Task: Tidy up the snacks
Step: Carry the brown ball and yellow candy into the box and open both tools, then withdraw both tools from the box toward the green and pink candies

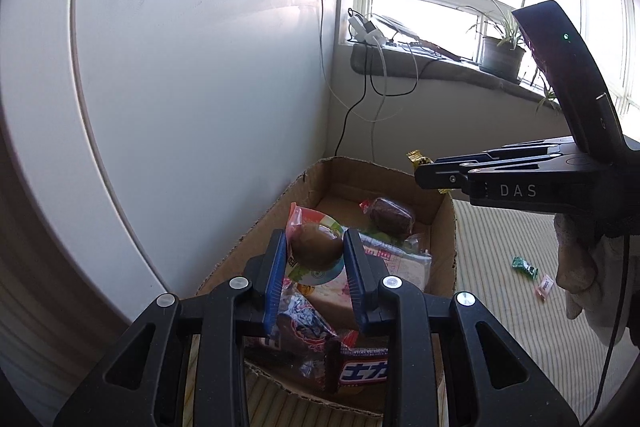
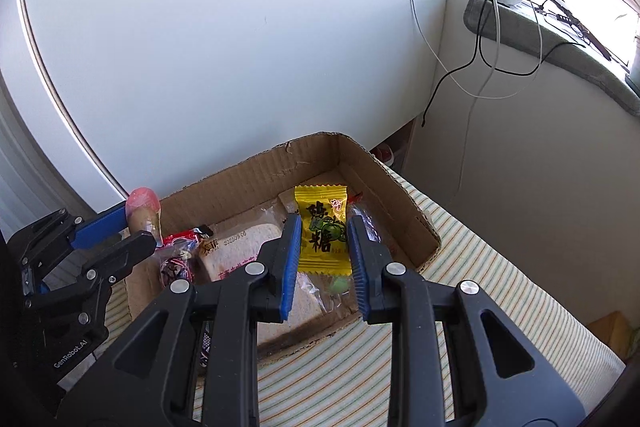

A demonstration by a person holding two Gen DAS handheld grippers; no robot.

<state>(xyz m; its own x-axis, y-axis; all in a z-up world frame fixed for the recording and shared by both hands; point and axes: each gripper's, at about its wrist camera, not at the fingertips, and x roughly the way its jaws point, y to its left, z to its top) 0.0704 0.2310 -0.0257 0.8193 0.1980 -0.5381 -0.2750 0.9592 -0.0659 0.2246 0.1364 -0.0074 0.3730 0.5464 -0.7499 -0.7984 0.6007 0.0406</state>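
A shallow cardboard box point(image 1: 446, 247) point(image 2: 404, 203) sits on a striped cloth and holds several wrapped snacks. My left gripper point(image 1: 316, 255) is shut on a brown round snack in a clear and orange wrapper point(image 1: 316, 247), held above the box; it also shows in the right wrist view point(image 2: 144, 213). My right gripper point(image 2: 324, 247) is shut on a yellow candy packet point(image 2: 322, 231), held over the box; its yellow end shows in the left wrist view point(image 1: 418, 158). In the box lie a bread pack point(image 2: 236, 251), a dark brown cake point(image 1: 390, 217) and a chocolate bar point(image 1: 360, 371).
A green candy point(image 1: 525, 267) and a pink candy point(image 1: 545, 285) lie on the striped cloth point(image 1: 500, 259) right of the box. A white panel point(image 2: 240, 47) stands right behind the box. A windowsill with cables and a potted plant point(image 1: 502, 55) is at the back right.
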